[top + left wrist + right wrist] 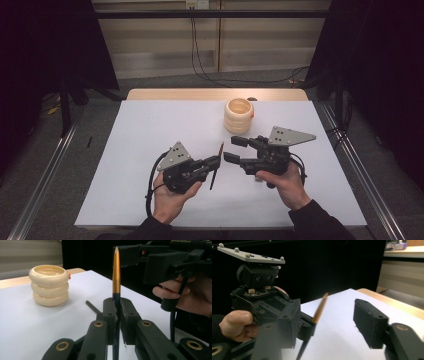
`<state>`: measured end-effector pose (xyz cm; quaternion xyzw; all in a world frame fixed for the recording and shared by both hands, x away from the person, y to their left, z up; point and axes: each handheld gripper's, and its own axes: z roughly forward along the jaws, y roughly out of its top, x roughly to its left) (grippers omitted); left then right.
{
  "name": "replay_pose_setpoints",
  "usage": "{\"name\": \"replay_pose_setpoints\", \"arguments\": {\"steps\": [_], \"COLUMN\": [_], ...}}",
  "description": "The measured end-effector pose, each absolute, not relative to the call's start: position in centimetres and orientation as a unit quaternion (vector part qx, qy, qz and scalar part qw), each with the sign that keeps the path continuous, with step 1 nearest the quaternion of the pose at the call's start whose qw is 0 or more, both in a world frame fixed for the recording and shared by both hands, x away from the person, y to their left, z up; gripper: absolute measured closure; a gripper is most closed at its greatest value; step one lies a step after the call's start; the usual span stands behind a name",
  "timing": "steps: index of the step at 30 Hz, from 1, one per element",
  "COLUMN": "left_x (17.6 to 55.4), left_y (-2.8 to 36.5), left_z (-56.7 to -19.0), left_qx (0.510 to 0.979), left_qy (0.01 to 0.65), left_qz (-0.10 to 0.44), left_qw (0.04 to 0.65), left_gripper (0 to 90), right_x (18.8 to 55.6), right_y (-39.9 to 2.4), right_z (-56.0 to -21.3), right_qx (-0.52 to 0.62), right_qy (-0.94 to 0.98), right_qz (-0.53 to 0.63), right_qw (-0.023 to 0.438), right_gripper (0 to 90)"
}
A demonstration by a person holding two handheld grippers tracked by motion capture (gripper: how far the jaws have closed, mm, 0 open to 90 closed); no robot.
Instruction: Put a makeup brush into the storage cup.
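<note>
My left gripper (216,162) is shut on a thin pen (216,167) with a dark barrel, a gold upper part and a pale tip. In the left gripper view the pen (116,272) stands upright out of the closed jaws (116,307). My right gripper (231,149) is open just right of the pen's tip, jaws pointing left toward it. In the right gripper view the gold end (320,310) lies in the gap between the two black jaws (329,322), touching neither pad. A cream holder made of three stacked rings (238,116) stands behind both grippers, apart from them.
The white table top (150,125) has a wooden strip (175,94) along its far edge. A small orange item (68,275) peeks out behind the holder. Metal rails run down both sides of the table, and cables lie on the floor beyond.
</note>
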<state>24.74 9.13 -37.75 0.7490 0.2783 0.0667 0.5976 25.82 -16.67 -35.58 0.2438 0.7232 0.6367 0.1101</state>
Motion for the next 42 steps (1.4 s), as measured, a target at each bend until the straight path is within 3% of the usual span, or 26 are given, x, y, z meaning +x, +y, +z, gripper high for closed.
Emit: {"name": "replay_pose_setpoints", "arguments": {"steps": [24, 42], "left_x": [24.7, 24.9], "left_y": [8.9, 8.8], "left_z": [-38.3, -39.0], "left_qx": [0.759, 0.751], "left_qy": [0.267, 0.269], "left_qz": [0.065, 0.071], "left_qw": [0.59, 0.599], "left_gripper": [83.9, 81.1], "right_x": [26.8, 26.7], "right_y": [-15.4, -15.3], "right_z": [-36.7, -36.6], "right_qx": [0.256, 0.246], "right_qy": [0.728, 0.736], "right_qz": [0.633, 0.628], "right_qw": [0.055, 0.058], "right_gripper": [80.6, 84.3]}}
